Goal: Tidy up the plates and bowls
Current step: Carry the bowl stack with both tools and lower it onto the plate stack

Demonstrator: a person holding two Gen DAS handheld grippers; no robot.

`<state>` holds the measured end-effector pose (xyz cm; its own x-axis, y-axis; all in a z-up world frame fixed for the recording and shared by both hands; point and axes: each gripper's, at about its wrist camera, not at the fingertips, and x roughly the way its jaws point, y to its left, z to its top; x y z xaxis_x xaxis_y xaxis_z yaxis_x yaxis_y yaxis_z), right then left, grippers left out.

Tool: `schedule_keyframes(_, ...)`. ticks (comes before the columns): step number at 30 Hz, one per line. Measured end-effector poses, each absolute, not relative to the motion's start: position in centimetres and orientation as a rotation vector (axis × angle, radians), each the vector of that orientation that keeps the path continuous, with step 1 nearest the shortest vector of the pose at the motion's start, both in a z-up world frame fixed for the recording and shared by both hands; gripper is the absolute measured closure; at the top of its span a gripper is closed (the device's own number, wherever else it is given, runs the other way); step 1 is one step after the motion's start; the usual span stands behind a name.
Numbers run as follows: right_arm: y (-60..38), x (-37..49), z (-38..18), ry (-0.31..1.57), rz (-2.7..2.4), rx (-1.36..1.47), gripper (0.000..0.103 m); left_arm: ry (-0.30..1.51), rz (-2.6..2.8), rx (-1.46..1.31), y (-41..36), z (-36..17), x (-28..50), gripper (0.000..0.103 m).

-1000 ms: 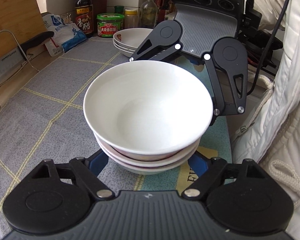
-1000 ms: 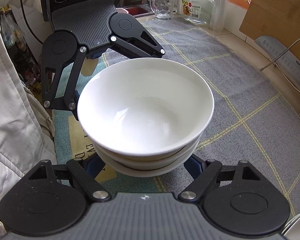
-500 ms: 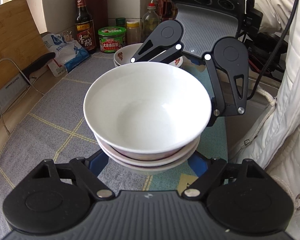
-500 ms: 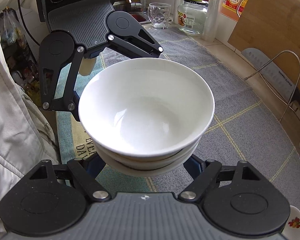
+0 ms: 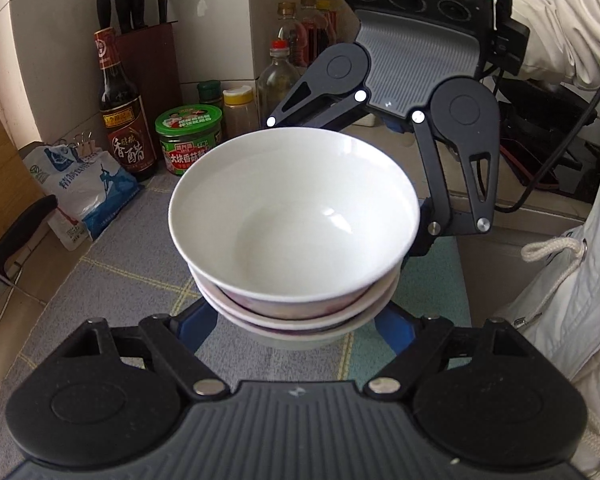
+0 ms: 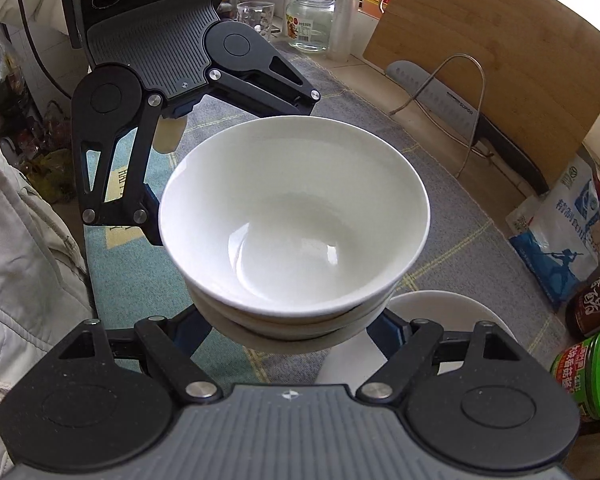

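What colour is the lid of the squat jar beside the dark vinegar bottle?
Green lid; clearest in the left wrist view, next to the vinegar bottle.

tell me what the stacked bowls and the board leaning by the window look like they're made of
Stacked bowls: likely glazed ceramic or porcelain; glossy white with sharp window highlights inside, and a reddish pattern on the lower ones' outsides. Melamine can't be ruled out.
Board: looks like wood or bamboo; matte tan with fine straight grain lines.
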<state>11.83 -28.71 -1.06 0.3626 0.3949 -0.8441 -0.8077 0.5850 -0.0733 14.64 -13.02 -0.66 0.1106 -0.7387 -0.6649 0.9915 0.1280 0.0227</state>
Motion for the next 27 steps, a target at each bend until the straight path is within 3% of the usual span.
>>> schedule_keyframes(12, -37.1, 12.6, -2.4, 0.915, 0.705, -0.492, 0.016, 0.556, -1.417, 0.6, -21.7, -1.6, 16.0, 0.018)
schedule_keyframes(27, -39.7, 14.1, -4.0, 0.94, 0.698, -0.46, 0.016, 0.604, -1.398, 0.595, -24.0, -3.1, 17.4, 0.018)
